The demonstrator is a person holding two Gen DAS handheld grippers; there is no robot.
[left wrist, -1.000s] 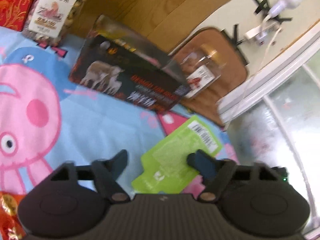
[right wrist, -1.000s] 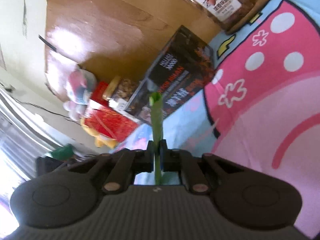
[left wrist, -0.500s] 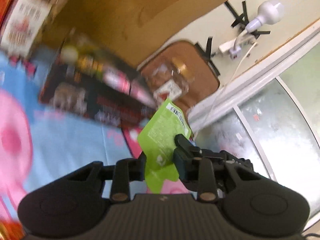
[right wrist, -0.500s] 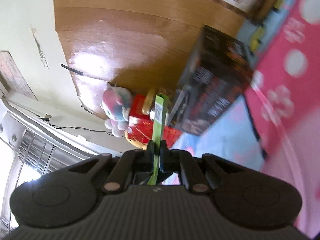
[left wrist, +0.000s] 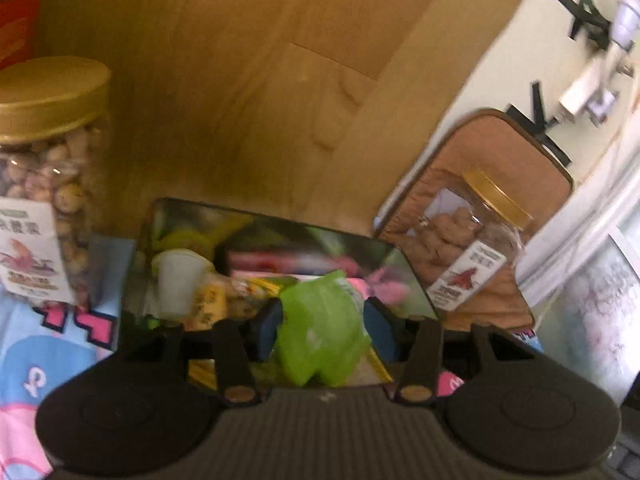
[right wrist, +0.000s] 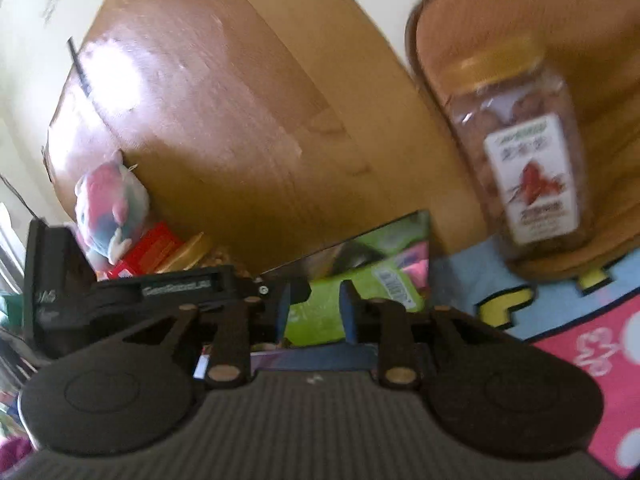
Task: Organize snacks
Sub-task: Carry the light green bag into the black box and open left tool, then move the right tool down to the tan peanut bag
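A black box (left wrist: 140,240) holds several snack packets. In the left wrist view a green packet (left wrist: 320,328) lies between the fingers of my left gripper (left wrist: 324,328), which stands open over the box; the packet looks free of the pads. In the right wrist view my right gripper (right wrist: 314,312) is open, and a green packet (right wrist: 360,292) lies in the box (right wrist: 400,224) just beyond its fingers. The left gripper's body (right wrist: 140,296) shows at the left there.
A nut jar with a gold lid (left wrist: 44,184) stands left of the box. Another jar (left wrist: 468,248), also in the right wrist view (right wrist: 528,160), stands to its right on a brown pad. A wooden board rises behind. A plush toy (right wrist: 108,208) and red packs (right wrist: 148,252) lie far left.
Both grippers carried green packets up and over the box, then opened. The packets now lie in or over the box instead of being pinched.
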